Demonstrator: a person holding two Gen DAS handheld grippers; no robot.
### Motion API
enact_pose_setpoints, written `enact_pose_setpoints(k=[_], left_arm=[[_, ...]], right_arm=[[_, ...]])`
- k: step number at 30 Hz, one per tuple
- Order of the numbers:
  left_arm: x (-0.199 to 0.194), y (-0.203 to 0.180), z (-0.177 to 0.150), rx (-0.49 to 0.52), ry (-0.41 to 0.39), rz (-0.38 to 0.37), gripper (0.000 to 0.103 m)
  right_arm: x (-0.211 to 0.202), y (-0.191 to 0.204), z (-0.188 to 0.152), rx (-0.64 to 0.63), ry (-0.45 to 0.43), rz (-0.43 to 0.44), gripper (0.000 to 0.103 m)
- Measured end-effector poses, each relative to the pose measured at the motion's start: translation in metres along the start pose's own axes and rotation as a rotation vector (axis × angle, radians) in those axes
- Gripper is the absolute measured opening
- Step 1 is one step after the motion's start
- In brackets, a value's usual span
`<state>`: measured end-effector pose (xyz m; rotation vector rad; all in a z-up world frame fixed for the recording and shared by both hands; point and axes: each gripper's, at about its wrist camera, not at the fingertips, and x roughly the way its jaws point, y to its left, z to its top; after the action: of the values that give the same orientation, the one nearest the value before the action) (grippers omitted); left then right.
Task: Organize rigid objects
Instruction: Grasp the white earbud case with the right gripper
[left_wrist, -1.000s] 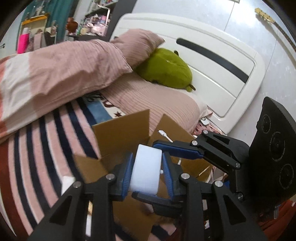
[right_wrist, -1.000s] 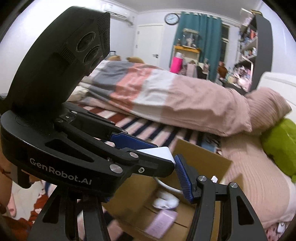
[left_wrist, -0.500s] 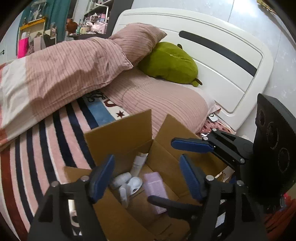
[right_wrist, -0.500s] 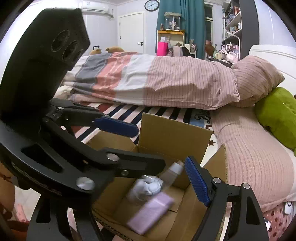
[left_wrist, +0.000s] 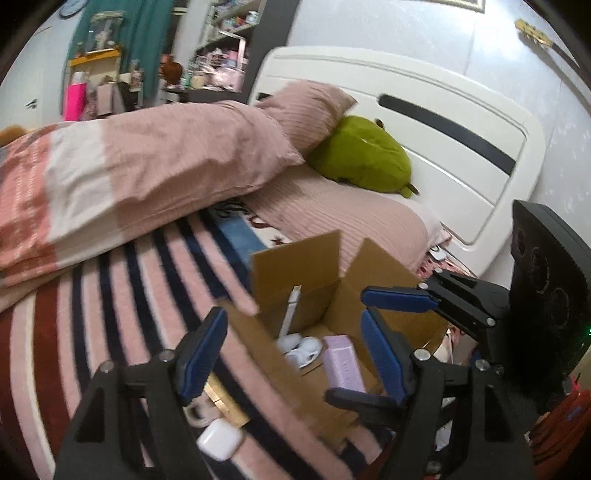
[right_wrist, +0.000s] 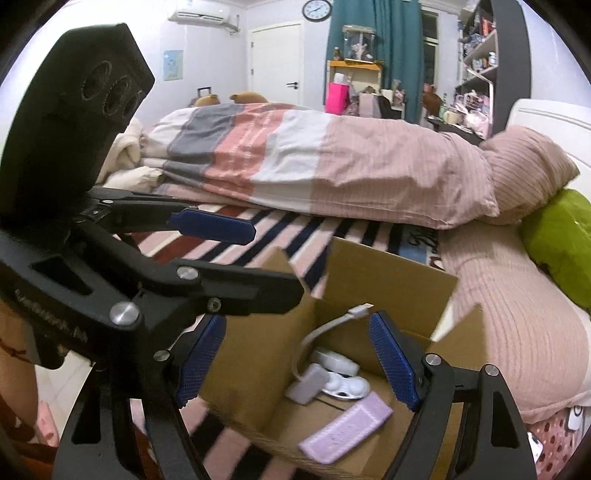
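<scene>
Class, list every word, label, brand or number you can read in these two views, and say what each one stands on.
Nothing can be read in full.
White print on the body of the left gripper: too blurred.
Lettering on the purple box: too blurred.
Dark lettering on the blanket: partly hidden, unreadable.
Numerals on the wall clock: too small.

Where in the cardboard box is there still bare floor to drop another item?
Bare cardboard shows right of the purple box, toward the near right flap. The left-back corner is crowded: white cable, white pieces.
</scene>
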<state>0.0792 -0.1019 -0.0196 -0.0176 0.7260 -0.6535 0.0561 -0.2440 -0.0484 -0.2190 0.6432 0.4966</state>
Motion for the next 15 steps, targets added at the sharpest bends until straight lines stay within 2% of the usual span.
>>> enact_pose_setpoints(k=[4,9,15], left_arm=[[-0.035,0.032,-0.017,-0.047,-0.046,0.067,0.079],[-0.069,0.075,-0.051,-0.115,-0.068,0.163,0.081],[-0.083,0.113,-0.096,-0.202,-0.064,0.211,0.081]], right_arm=[[0.003,0.038,0.012,-0.040,-0.012,0.070,0.078],[0.016,0.092,0.019,-0.100,-0.013,0.184,0.078],[0.055,0.143,-0.001,-0.139,0.065,0.272,0.078]])
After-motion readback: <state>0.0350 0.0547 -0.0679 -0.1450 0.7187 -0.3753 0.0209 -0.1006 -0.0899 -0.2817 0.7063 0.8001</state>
